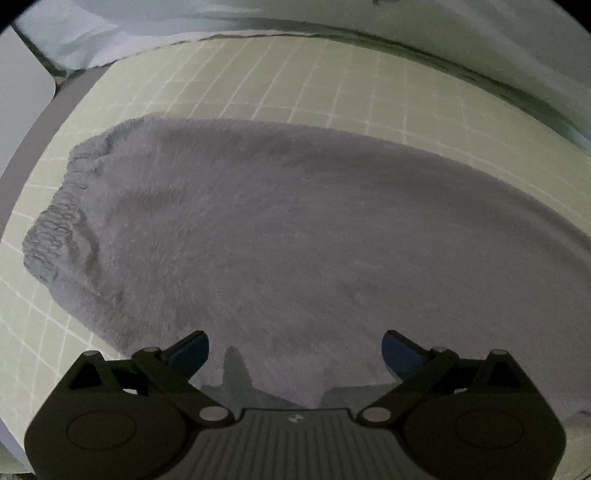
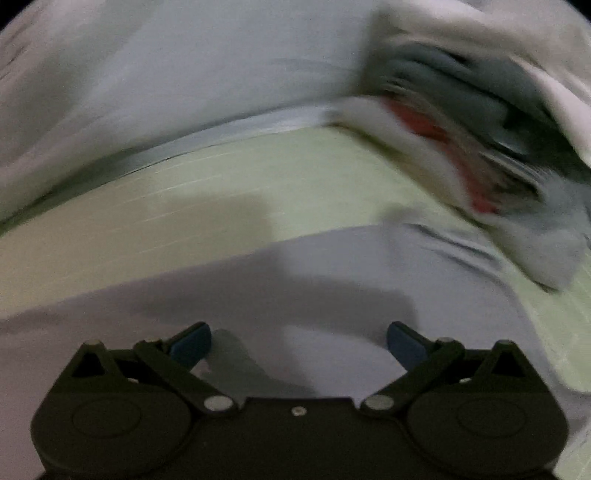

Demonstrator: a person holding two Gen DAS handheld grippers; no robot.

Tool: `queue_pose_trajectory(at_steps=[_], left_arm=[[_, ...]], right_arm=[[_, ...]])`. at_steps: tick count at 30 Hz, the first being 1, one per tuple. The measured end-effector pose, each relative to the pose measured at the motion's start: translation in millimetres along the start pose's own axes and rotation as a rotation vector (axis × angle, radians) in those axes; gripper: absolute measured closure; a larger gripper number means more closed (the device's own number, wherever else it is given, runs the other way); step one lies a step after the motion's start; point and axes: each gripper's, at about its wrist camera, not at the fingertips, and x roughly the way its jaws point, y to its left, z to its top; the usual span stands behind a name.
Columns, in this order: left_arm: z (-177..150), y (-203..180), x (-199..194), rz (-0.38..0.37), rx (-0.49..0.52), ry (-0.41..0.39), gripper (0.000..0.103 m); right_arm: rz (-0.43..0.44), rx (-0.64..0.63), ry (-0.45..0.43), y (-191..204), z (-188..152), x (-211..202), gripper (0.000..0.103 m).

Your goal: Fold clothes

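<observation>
**Both claws wide above a grey garment on the gridded mat**

Ahead of the left claw (image 1: 295,349), a grey fleecy garment (image 1: 295,229) lies spread flat across a pale green mat (image 1: 295,81) marked with a white grid. The claw stands wide, its two blue-tipped fingers (image 1: 188,352) far apart and nothing between them; both tips hang over the near edge of the cloth, and their shadows fall on the fabric just below. To the claw's far left the garment ends in a gathered, ribbed band (image 1: 61,236), bunched into small ridges and resting on the mat. Past the garment, beyond the mat's far edge, pale crumpled sheeting (image 1: 443,22) runs across the top of the view. Whether the fingers touch the cloth cannot be told.

Under the right claw (image 2: 299,341) the same grey garment (image 2: 295,280) fills the near ground, smoother here, with a few creases ahead and to the right. This claw is also spread wide, blue tips (image 2: 192,343) well apart and gripping nothing. Beyond the cloth lies a bare strip of the green mat (image 2: 221,177). Farther ahead and to the right sits a blurred heap of clothes (image 2: 480,140), grey with a red patch; the blur hides what the pieces are. Pale sheeting (image 2: 166,62) rises behind the mat.
</observation>
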Motion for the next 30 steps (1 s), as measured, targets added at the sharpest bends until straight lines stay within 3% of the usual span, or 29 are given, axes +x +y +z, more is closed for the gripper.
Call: queue_pose_trajectory(at_steps=[6,10,14,18,25,30], left_arm=[[-12.6,-15.6,-23.7,0.028,-0.001,-0.03,0.004],[-20.1,-23.3,-34.6,0.043,-0.006,-0.043,0.004],[-23.8,-24.9,-36.2,0.047,-0.026,-0.038,0.004],[-23.0,-15.6,-34.1,0.027,-0.069,-0.026,0.004],[-16.0,25.5,-39.2,-0.009,-0.106,-0.084,0.004],[-10.0,71.4,-33.7,-0.007,-0.131,-0.11,0.004]], right_arm=[[-0.089,0.074,-0.039,-59.5,34.6,39.7,0.0],[-0.156,0.031,-0.007,-59.2,52.0,51.7,0.0],[-0.153,-0.04,0.011,-36.3,39.4,32.8,0.0],[-0.05,-0.116,0.047,10.8,5.0,3.0,0.0],[0.167,-0.221,0.113,115.9,-76.4,-64.8,0.0],[0.239,-0.314,0.105,187.3,-115.6,-96.8,0.0]])
